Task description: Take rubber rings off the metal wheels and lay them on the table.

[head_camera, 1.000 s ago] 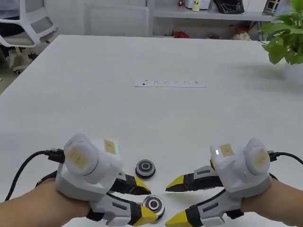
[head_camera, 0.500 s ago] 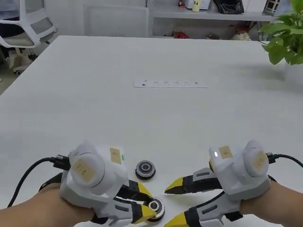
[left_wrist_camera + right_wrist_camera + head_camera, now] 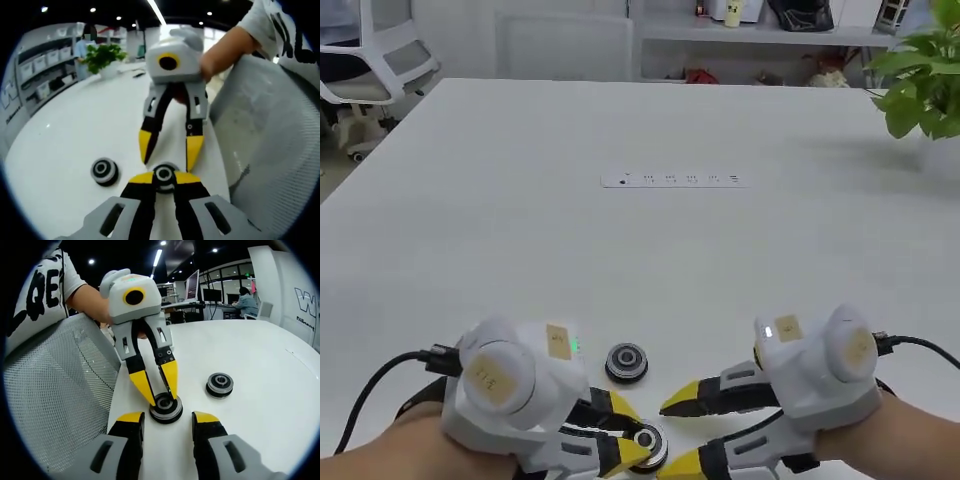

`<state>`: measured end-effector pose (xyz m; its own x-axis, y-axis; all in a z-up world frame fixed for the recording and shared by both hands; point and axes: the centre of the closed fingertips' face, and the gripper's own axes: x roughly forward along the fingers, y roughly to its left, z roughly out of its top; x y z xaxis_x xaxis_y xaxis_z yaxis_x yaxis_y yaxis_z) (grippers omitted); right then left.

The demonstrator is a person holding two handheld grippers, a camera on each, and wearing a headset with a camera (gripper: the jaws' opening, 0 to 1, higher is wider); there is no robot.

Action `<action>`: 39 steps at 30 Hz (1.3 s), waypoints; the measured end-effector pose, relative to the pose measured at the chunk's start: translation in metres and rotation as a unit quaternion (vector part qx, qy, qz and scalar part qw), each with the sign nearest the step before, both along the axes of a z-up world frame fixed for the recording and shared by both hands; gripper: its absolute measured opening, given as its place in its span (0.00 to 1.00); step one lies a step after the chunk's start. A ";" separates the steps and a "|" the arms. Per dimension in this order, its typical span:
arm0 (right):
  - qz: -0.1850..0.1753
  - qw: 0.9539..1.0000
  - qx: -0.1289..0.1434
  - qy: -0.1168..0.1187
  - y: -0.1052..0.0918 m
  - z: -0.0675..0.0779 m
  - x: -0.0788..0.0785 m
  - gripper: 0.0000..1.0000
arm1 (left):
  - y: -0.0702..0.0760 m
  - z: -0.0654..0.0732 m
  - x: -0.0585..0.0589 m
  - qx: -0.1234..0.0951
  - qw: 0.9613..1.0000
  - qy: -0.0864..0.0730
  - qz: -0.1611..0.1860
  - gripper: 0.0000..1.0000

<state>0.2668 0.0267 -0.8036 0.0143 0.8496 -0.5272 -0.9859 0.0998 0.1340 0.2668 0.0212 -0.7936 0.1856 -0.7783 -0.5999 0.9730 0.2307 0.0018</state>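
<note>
Two metal wheels with black rubber rings lie near the table's front edge. The nearer wheel [image 3: 648,441] [image 3: 165,174] [image 3: 166,409] sits between the yellow tips of my left gripper [image 3: 628,428] [image 3: 165,178] [image 3: 161,390], which is shut on it. My right gripper [image 3: 678,432] [image 3: 167,419] [image 3: 169,152] faces it from the right, open, its tips just short of that wheel and holding nothing. The second wheel [image 3: 626,362] [image 3: 105,171] [image 3: 219,384] lies free a little farther out on the table.
The white table [image 3: 640,260] stretches away with a flush socket strip [image 3: 675,180] at its middle. A potted plant [image 3: 920,80] stands at the far right, an office chair [image 3: 380,60] beyond the far left corner. A mesh chair back [image 3: 270,125] is close behind the grippers.
The left gripper's jaws have narrowed onto the near wheel. The right gripper has edged slightly left toward it. The second wheel has not moved.
</note>
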 end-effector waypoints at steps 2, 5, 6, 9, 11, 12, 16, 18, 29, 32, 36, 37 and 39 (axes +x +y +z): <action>0.000 1.000 0.002 0.001 0.002 0.000 -0.001 0.33 | 0.000 0.000 0.000 -0.002 1.000 0.000 0.001 0.14; 0.001 1.000 0.003 0.003 0.006 -0.001 -0.004 0.32 | 0.000 0.000 0.000 -0.003 1.000 -0.001 0.003 0.14; 0.001 1.000 0.004 0.001 0.007 -0.001 -0.004 0.31 | 0.000 0.000 0.000 -0.003 1.000 -0.001 0.003 0.14; -0.007 1.000 0.006 -0.001 0.008 -0.001 -0.001 0.30 | 0.000 0.000 0.000 -0.002 1.000 -0.004 0.003 0.14; -0.012 1.000 0.008 0.003 0.009 -0.002 0.000 0.30 | 0.000 0.000 0.000 -0.001 1.000 -0.006 0.002 0.14; -0.013 1.000 0.009 0.004 0.009 -0.002 0.001 0.29 | 0.000 0.000 0.000 0.000 1.000 -0.006 0.003 0.13; -0.012 1.000 0.008 0.005 0.007 -0.003 -0.001 0.26 | 0.000 0.000 0.001 -0.001 1.000 -0.005 0.007 0.13; -0.012 1.000 0.008 0.007 0.007 -0.003 -0.001 0.26 | 0.000 0.000 0.001 -0.001 1.000 -0.005 0.008 0.13; -0.012 1.000 0.001 0.012 0.000 -0.005 -0.002 0.22 | 0.000 0.000 0.001 -0.001 1.000 -0.006 0.008 0.13; -0.012 1.000 0.000 0.013 -0.001 -0.005 -0.002 0.22 | 0.000 0.000 0.001 -0.001 1.000 -0.006 0.008 0.13; -0.010 1.000 -0.004 0.010 -0.002 -0.005 -0.002 0.20 | 0.000 0.000 0.001 -0.001 1.000 -0.006 0.008 0.13; -0.010 1.000 -0.005 0.010 -0.003 -0.005 -0.002 0.20 | -0.001 0.000 0.001 -0.001 1.000 -0.005 0.009 0.13; -0.009 1.000 -0.007 0.009 -0.004 -0.005 -0.002 0.19 | -0.001 0.000 0.001 -0.001 1.000 -0.005 0.010 0.13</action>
<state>0.2651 0.0232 -0.8087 0.0201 0.8421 -0.5389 -0.9813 0.1199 0.1508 0.2677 0.0205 -0.7940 0.2059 -0.7759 -0.5963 0.9684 0.2493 0.0100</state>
